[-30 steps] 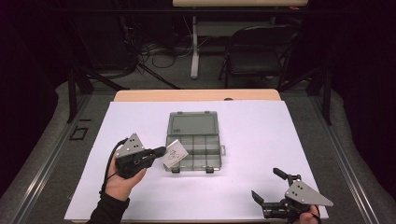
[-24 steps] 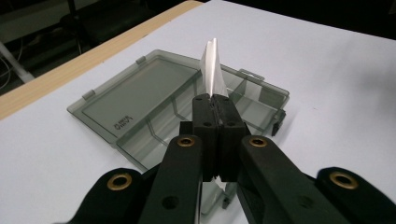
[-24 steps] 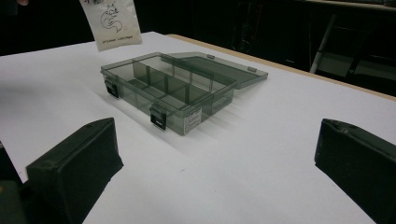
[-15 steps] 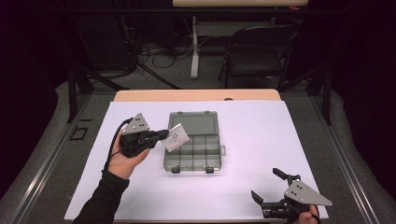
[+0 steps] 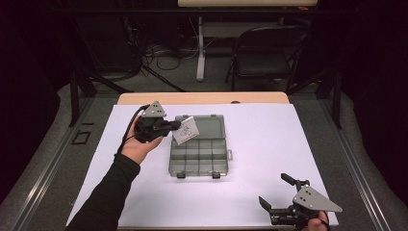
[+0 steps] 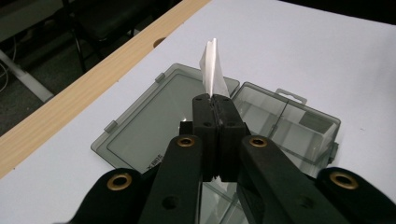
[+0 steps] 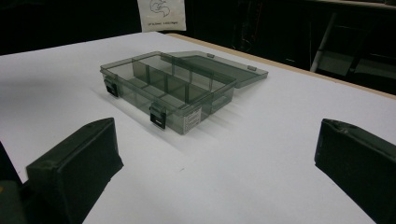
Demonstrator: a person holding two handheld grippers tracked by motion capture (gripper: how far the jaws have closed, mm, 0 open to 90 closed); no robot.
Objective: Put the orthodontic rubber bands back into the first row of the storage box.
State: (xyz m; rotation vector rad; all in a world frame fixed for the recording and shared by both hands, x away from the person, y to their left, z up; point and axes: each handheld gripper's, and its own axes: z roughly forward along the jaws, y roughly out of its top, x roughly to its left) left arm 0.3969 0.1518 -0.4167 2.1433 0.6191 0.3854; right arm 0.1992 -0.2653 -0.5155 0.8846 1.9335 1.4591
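Observation:
A smoky clear compartment box [image 5: 198, 156] lies open mid-table, its lid [image 5: 208, 127] flat toward the far side. My left gripper [image 5: 177, 125] hovers above the box's far left corner, shut on a small white card [image 5: 185, 130] with a printed figure. In the left gripper view the jaws pinch the card [image 6: 213, 70] edge-on above the lid [image 6: 154, 126]. My right gripper [image 5: 278, 195] rests near the front right edge, open with nothing between its jaws. The right gripper view has the box [image 7: 173, 91] ahead and the card [image 7: 161, 14] high at the back.
White paper [image 5: 269, 144] covers the table, with a wooden strip [image 5: 202, 98] along the far edge. Beyond it stand a dark chair [image 5: 262, 57] and floor cables [image 5: 163, 53]. The paper lies bare around the box.
My left gripper carried the white card away from the box's front left, up and toward the far side over the lid. The right gripper stayed put.

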